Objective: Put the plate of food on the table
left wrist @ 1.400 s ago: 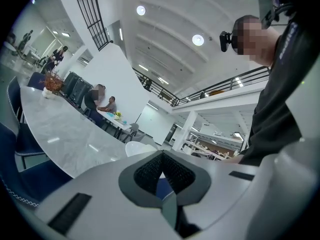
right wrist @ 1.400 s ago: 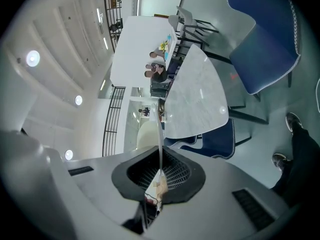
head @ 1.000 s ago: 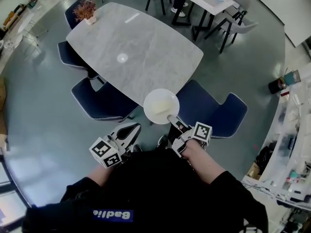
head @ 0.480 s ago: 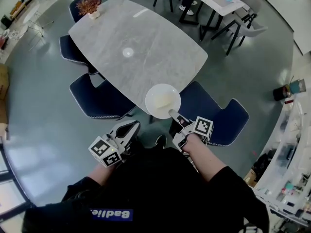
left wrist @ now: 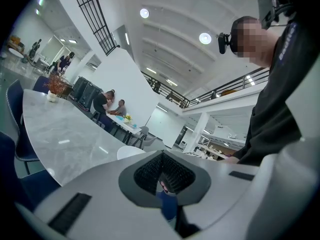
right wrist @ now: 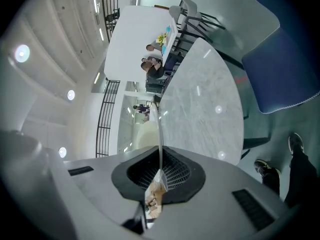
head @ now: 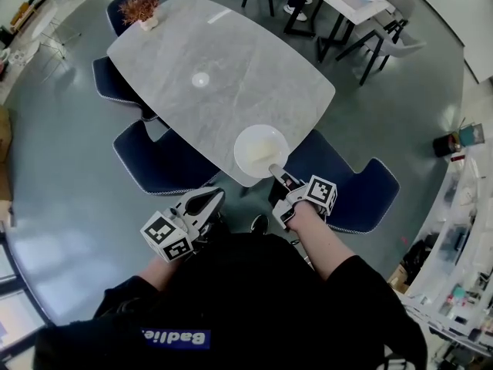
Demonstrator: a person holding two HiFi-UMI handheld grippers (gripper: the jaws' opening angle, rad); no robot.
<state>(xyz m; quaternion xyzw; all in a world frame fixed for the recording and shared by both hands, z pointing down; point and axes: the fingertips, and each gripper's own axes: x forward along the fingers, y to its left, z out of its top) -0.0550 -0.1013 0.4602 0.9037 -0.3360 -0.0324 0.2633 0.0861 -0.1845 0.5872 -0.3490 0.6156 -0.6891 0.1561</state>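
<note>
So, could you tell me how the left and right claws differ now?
The right claw grips the plate by its rim; the left claw holds nothing. The right claw is out at the table edge; the left claw hangs back, short of it. Both are shut.

Navy chairs (head: 166, 164), potted dried plant (head: 141, 9) & grey floor (head: 69, 206).
</note>
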